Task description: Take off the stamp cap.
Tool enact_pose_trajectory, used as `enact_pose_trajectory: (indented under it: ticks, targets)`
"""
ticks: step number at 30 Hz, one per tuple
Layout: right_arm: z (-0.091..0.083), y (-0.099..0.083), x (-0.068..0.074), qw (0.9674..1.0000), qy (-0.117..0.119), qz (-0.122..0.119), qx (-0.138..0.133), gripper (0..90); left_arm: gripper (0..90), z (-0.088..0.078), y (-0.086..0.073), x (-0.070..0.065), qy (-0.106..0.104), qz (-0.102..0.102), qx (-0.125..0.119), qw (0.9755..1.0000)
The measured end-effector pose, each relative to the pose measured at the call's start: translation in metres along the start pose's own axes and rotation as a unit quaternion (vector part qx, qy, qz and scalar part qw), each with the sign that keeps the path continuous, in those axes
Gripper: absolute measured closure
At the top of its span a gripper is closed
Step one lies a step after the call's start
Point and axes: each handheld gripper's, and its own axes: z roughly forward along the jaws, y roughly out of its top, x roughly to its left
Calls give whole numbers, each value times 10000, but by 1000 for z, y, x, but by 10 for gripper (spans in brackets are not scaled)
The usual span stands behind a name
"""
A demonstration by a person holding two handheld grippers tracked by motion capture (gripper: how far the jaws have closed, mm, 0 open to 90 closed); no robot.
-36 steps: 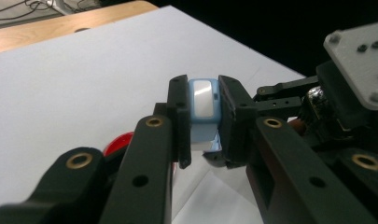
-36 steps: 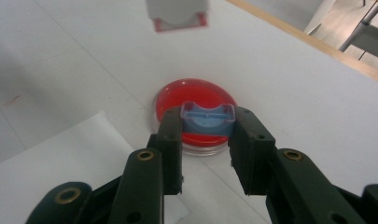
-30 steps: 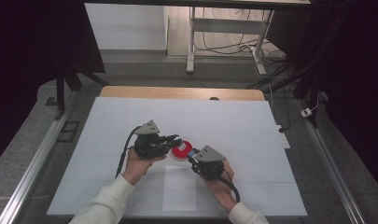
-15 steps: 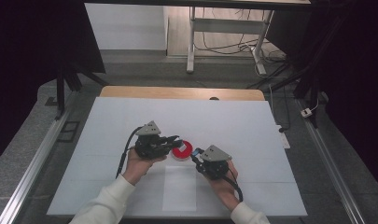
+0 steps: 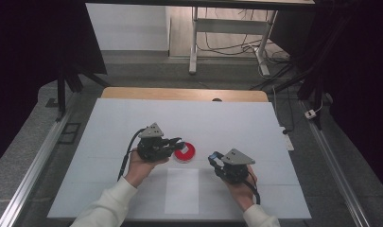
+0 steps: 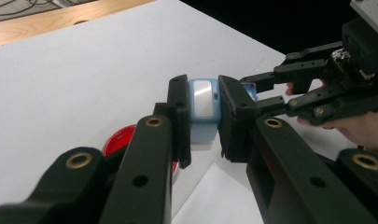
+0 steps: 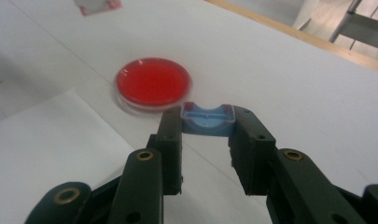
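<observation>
1. High view: fixed overhead, faces forward and down, far; covers the whole white table (image 5: 132, 118).
2. Left gripper view: low, close, along its jaws.
3. Right gripper view: same, low and close.
4. All three share the red dish (image 5: 185, 152) (image 6: 123, 140) (image 7: 152, 84).

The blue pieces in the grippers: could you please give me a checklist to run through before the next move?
1. The left gripper grips the blue block squarely between its jaws: ok.
2. The right gripper holds the smaller blue piece: ok, though only at the jaw tips.
3. The two grippers are apart, with bare table between them: ok.
4. The red dish is free of the left gripper: cannot tell; the jaws sit right over its edge.
5. The white sheet lies flat with nothing on it: ok.
</observation>
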Motion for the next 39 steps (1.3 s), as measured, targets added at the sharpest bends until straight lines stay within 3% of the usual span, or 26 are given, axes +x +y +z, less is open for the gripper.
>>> enact_pose_trajectory:
  ticks: [15, 26, 39]
  targets:
    - [-51, -36, -44, 9980, -533, 351, -36, 657, 754, 1, 0, 3, -11, -4, 8, 10000]
    - [-75, -52, -60, 9954, -890, 364, 22, 656, 754, -4, 2, 6, 36, 13, -66, 10000]
    - [-83, -58, -68, 9945, -937, 472, 52, 656, 754, -3, 2, 9, 129, 33, -52, 9999]
